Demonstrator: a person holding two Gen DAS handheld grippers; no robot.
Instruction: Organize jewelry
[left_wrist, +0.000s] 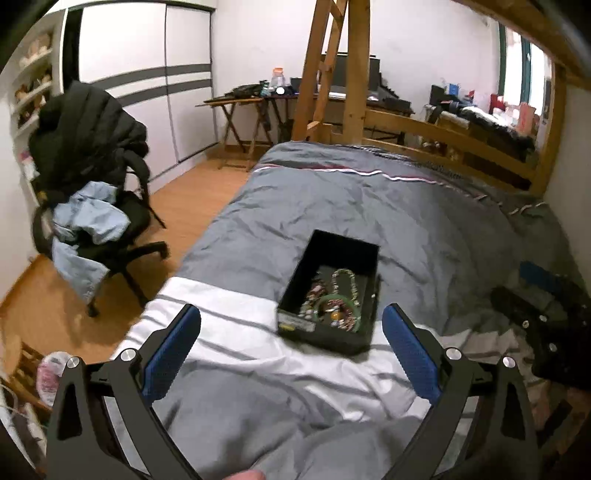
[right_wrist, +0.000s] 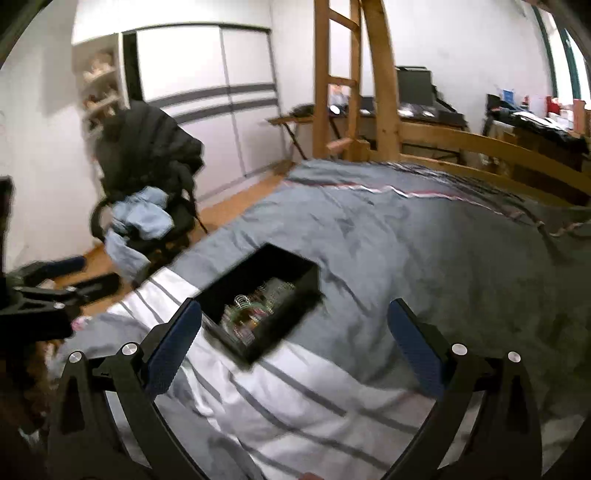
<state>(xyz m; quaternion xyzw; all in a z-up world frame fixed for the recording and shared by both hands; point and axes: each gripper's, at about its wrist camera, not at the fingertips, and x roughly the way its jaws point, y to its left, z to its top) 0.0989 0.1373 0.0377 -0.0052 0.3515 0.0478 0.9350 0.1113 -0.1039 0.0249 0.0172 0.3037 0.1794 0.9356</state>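
Note:
A black open box (left_wrist: 364, 258) lies on the grey bedspread (left_wrist: 332, 206). Inside it is a tangle of jewelry (left_wrist: 334, 299): beaded bracelets and a green bangle. My left gripper (left_wrist: 291, 317) is open and empty, held above the bed just short of the box. The right wrist view shows the same box (right_wrist: 291, 314), blurred, with the jewelry (right_wrist: 255, 306) inside. My right gripper (right_wrist: 295, 314) is open and empty, with the box near its left finger. The right gripper also shows at the right edge of the left wrist view (left_wrist: 546, 314).
A white striped sheet (left_wrist: 221, 325) covers the near part of the bed. A black office chair (left_wrist: 96, 177) with clothes stands on the wooden floor to the left. A wooden ladder and bed frame (left_wrist: 354, 74) rise at the foot of the bed, desks behind.

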